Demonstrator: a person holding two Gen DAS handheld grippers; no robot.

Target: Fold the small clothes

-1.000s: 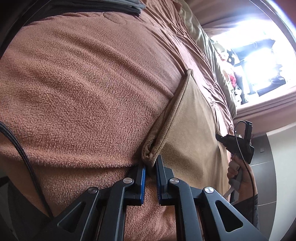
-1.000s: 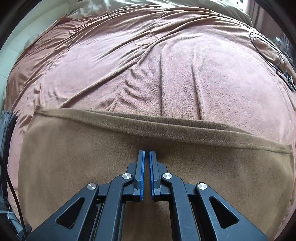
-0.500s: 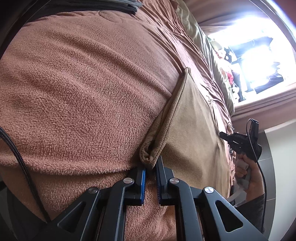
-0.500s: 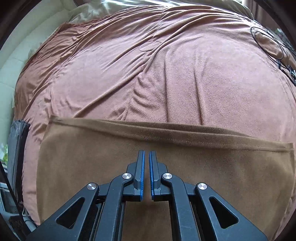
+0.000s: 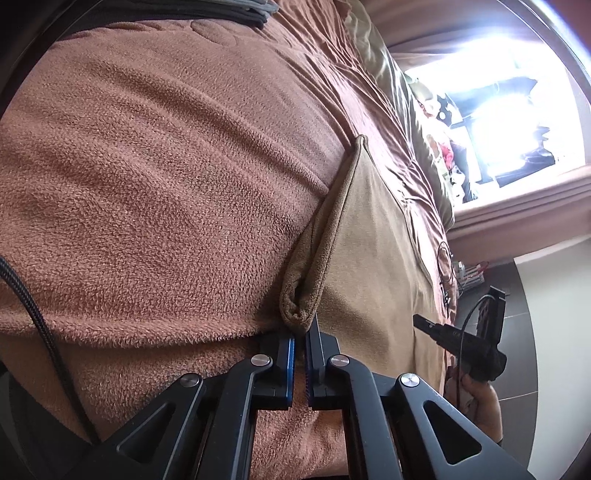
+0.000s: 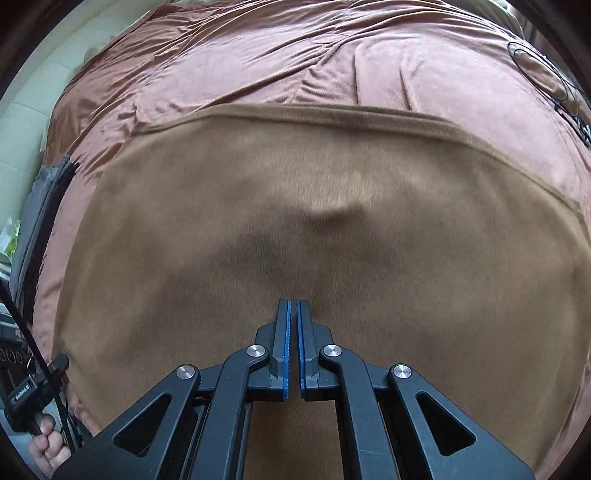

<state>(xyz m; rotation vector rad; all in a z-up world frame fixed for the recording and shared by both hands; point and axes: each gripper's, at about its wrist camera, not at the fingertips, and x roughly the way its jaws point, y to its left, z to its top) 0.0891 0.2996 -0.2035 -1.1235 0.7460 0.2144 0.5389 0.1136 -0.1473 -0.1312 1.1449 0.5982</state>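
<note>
A tan cloth point(image 5: 369, 240) lies spread on a pink-brown fleece blanket point(image 5: 166, 184) that covers a bed. My left gripper point(image 5: 300, 334) is shut on the cloth's near corner, which bunches up in a small fold just over the fingertips. In the right wrist view the tan cloth point(image 6: 332, 240) fills the middle, with a small pucker near its centre. My right gripper point(image 6: 291, 302) points down over it, shut, with nothing seen between the pads. From the left wrist view the right gripper point(image 5: 421, 318) sits at the cloth's right side, held by a hand point(image 5: 480, 402).
A grey folded stack point(image 5: 236, 9) lies at the blanket's far end, also visible as the grey stack point(image 6: 48, 192). A black cable point(image 5: 33, 306) crosses the blanket at left. A thin cable loop point(image 6: 539, 70) rests at the bed's far right. Dark floor tiles point(image 5: 528, 332) lie beyond the bed's edge.
The right gripper has drawn back over the cloth, so the cloth's far hem now sits higher and much more cloth shows. The left jaws have closed tighter on the corner.
</note>
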